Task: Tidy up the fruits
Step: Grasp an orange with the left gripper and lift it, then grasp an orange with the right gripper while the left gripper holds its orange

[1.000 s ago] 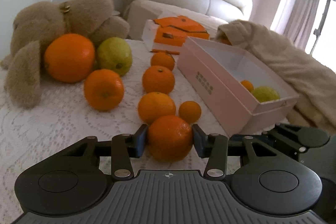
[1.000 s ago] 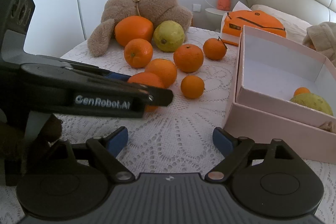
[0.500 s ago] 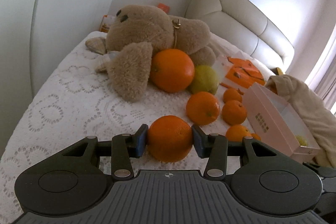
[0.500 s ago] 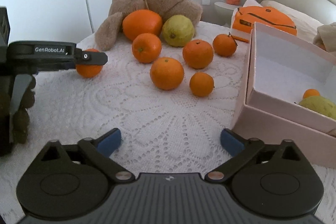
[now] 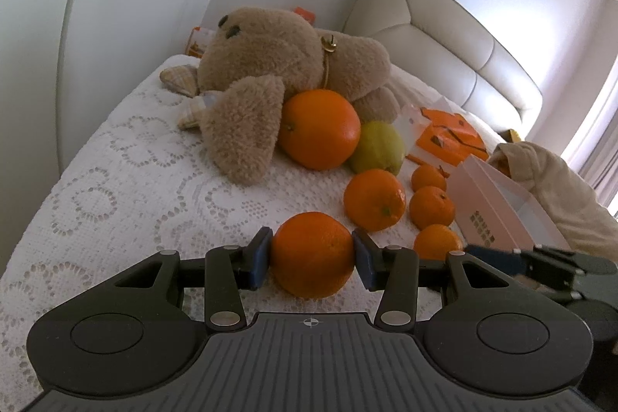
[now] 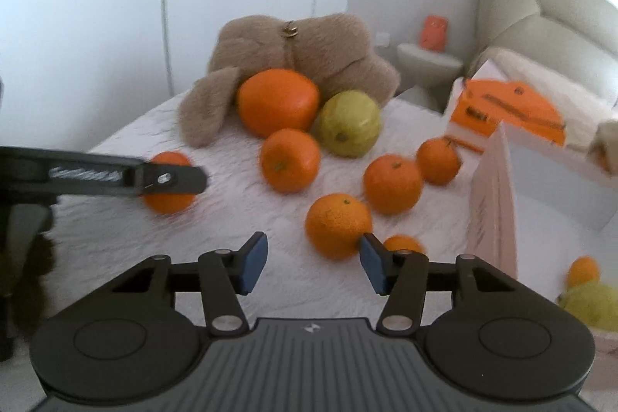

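Left gripper (image 5: 312, 257) clamped on a round, glossy, finely dimpled orange (image 5: 312, 255), blue pads pressed to both flanks, fruit low over the white lace cover (image 5: 116, 188). Ahead and to the right: loose oranges, largest one (image 5: 319, 129) against the brown plush dog (image 5: 270, 80), a yellow-green lemon (image 5: 380, 148) beside it. Further right, pink box (image 5: 498, 215).

Right gripper (image 6: 313, 262) partly open, nothing between the pads, jaws just closing; right pad touching or just short of a nearby orange (image 6: 338, 224), blur leaving that unclear. Box at right holding a small orange (image 6: 583, 271) and a lemon (image 6: 591, 306).
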The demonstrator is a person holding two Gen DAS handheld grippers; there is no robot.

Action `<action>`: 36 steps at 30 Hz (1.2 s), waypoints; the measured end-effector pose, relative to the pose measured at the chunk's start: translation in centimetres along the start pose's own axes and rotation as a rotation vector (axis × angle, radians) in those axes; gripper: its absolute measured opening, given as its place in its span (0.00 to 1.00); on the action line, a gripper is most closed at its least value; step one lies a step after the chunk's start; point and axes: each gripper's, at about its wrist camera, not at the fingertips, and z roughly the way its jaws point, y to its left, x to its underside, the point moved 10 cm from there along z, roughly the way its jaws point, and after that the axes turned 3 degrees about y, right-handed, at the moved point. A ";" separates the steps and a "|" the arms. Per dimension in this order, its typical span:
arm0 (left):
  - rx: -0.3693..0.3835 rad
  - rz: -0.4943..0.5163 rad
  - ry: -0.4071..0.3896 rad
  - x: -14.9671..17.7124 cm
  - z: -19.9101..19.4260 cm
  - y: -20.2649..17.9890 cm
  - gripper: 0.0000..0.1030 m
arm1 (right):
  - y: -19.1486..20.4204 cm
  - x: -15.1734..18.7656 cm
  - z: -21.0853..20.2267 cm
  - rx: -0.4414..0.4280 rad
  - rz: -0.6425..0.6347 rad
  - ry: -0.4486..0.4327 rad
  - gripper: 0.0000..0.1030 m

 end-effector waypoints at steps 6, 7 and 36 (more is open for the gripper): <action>0.003 -0.005 0.003 0.0 0.1 0.1 0.49 | -1.0 -0.8 1.1 0.037 0.000 -0.007 0.52; 0.003 -0.005 0.003 0.0 0.1 0.1 0.49 | -1.1 -0.9 1.2 0.044 -0.004 -0.008 0.52; 0.003 -0.006 0.003 0.0 0.1 0.1 0.49 | 0.4 -0.2 0.7 0.026 -0.069 -0.005 0.64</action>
